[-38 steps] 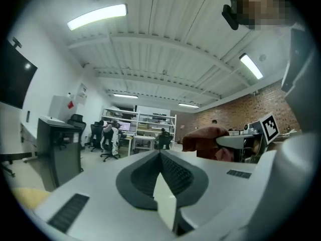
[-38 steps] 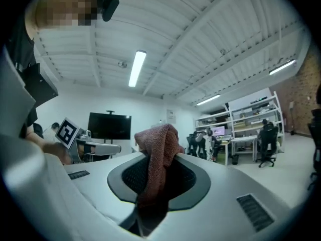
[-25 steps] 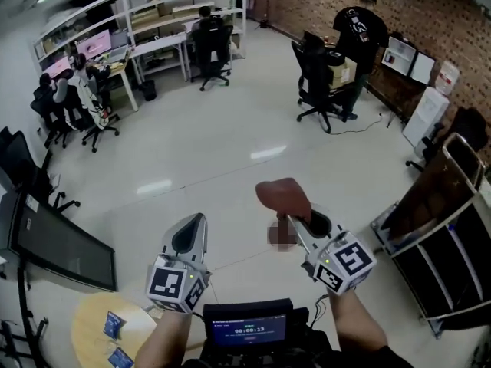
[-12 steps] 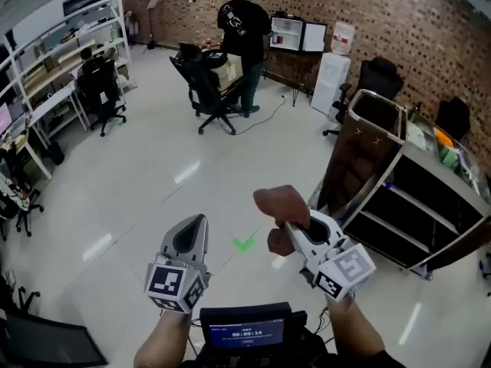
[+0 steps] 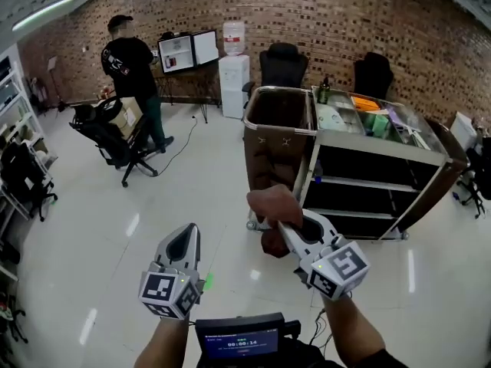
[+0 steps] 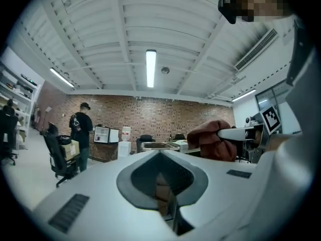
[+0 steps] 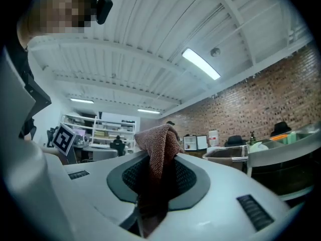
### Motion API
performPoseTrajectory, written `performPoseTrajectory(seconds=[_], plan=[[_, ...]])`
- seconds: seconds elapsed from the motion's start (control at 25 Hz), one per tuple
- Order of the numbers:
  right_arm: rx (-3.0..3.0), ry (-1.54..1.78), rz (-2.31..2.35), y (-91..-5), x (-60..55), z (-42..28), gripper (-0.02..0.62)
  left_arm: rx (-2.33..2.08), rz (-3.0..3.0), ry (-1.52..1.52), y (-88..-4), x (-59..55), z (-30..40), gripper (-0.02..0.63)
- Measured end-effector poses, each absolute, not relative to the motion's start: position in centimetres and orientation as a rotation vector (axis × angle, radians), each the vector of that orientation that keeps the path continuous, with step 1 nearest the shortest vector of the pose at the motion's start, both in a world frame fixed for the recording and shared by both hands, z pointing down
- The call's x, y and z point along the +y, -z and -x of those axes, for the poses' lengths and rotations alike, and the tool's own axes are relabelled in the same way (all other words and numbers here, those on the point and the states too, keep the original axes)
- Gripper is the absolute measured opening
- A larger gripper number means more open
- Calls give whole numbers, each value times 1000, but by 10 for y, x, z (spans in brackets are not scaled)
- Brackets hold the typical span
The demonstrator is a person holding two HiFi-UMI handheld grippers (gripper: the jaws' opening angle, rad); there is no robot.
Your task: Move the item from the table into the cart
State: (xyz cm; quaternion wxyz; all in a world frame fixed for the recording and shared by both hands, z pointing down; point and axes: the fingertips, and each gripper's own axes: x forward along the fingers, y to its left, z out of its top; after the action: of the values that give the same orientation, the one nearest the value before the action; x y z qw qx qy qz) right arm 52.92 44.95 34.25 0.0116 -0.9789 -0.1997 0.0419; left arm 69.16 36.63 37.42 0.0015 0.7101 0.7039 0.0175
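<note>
The right gripper [image 5: 285,228] is clamped on a reddish-brown terry cloth [image 5: 270,203], held in the air short of the cart [image 5: 360,183]; the cloth runs up and down through the jaws, bunched above, tail hanging below. The left gripper [image 5: 186,240] is closed, empty. Bare floor [image 5: 215,198] separates both from the cart's open shelf side.

"How much of the reddish-brown terry cloth [image 5: 270,204] can you actually see?"

"Not all of it. In front of the black-shelved metal cart [image 5: 383,149], the white right gripper [image 5: 284,225] crosses its middle, and the pinched part is lost between the jaws."

"And on the cart's top?"

"Some orange and green bits [image 5: 368,106], too small to name. Right of the cart, a black chair [image 5: 479,167] is cut off by the edge."
</note>
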Motion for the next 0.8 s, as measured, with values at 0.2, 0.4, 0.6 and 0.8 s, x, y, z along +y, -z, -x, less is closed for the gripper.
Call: performPoseTrajectory(seconds=[0.2, 0.4, 0.6, 0.8], plan=[[-862, -156, 2989, -341, 578, -514, 64, 2404, -2047, -16, -366, 525, -679, 0], [-1103, -125, 2931, -337, 683, -480, 64, 2597, -1778, 78, -340, 663, -636, 0], [-1212, -37, 2908, -331, 777, -424, 64, 2707, -1522, 40, -314, 778, -555, 0], [-1329, -94, 2908, -309, 871, -329, 64, 2740, -1409, 66, -294, 891, -453, 0]])
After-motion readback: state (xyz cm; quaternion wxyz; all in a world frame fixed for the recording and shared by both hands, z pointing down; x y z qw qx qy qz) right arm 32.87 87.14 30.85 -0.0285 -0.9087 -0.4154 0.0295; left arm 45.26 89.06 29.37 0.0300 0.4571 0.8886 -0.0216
